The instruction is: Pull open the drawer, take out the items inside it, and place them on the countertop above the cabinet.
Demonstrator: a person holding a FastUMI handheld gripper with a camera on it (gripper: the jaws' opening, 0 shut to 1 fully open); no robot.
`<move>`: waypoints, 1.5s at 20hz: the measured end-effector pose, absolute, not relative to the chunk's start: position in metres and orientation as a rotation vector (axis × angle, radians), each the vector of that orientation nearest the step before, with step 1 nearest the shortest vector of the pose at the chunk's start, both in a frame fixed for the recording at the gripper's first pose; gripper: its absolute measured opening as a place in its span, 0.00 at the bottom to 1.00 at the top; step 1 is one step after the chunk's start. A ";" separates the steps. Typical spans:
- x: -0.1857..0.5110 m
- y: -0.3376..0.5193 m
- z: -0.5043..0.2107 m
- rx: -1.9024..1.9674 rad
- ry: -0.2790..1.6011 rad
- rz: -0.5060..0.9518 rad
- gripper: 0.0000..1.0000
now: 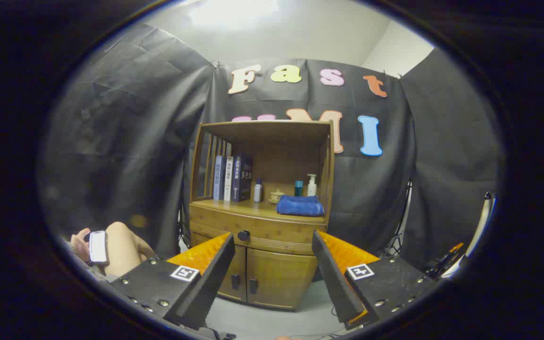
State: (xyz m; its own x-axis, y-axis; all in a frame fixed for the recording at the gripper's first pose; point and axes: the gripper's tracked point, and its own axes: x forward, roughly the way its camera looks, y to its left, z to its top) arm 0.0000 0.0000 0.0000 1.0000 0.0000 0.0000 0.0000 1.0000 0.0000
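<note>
Tool [272, 264]: fingers spread wide, holding nothing, aimed to frame the closed drawer [258, 232] and its dark knob [243, 235] well ahead, below the desk [234, 206] bearing a folded blue towel [300, 206], likely readying the pull.

Gripper [272, 245] held well back from wooden cabinet [260, 222], fingers spread wide, gripping nothing. Drawer [258, 234] shut, its dark knob [243, 235] framed between the fingers, nearer the left one. Beyond, on countertop [234, 206]: books [232, 178], small bottle [258, 191], folded blue towel [300, 206], pump bottle [311, 185]. Left of the fingers, a seated person's hand [82, 242] held a phone [97, 246].
</note>
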 end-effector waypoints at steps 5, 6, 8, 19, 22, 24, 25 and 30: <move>0.001 0.002 -0.014 0.038 0.031 0.002 0.98; 0.001 0.001 -0.015 0.048 0.035 0.001 0.98; 0.002 0.000 -0.017 0.055 0.040 -0.003 0.98; 0.003 -0.002 -0.019 0.020 0.034 -0.020 0.98; 0.007 -0.001 -0.020 0.005 0.030 -0.022 0.98; 0.014 0.003 -0.020 -0.002 0.025 -0.018 0.98; 0.019 0.006 -0.021 -0.001 0.023 -0.010 0.98; 0.060 0.037 -0.028 0.002 0.033 0.043 0.98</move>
State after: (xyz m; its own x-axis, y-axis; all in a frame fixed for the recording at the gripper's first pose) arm 0.0598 0.0371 -0.0280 0.9986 0.0426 -0.0326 -0.0425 0.9991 0.0027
